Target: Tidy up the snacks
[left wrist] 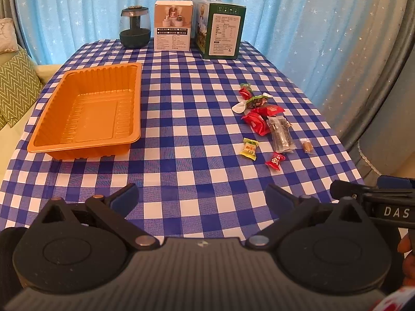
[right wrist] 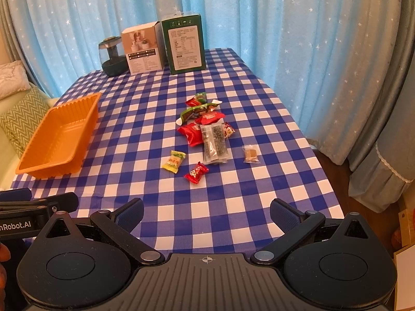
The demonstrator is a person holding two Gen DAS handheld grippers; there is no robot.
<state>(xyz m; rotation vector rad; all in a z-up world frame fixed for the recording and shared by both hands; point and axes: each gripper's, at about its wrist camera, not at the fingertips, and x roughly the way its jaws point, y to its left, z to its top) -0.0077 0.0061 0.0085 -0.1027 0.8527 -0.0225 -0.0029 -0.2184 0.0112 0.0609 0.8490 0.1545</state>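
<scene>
Both grippers (left wrist: pixel 201 197) (right wrist: pixel 206 213) level, fingers apart.

Wrapped snacks (right wrist: pixel 205 134) beside empty orange tray (right wrist: pixel 41 167)

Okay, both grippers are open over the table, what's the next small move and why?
Probably reach the right gripper forward to the small red candy: it lies nearest, apart from the pile, and the orange tray holds nothing yet.

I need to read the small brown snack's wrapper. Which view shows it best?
The right wrist view: the brown snack lies apart from the pile, facing the camera. In the left wrist view it is smaller and sits edge-on near the table's right side.
</scene>
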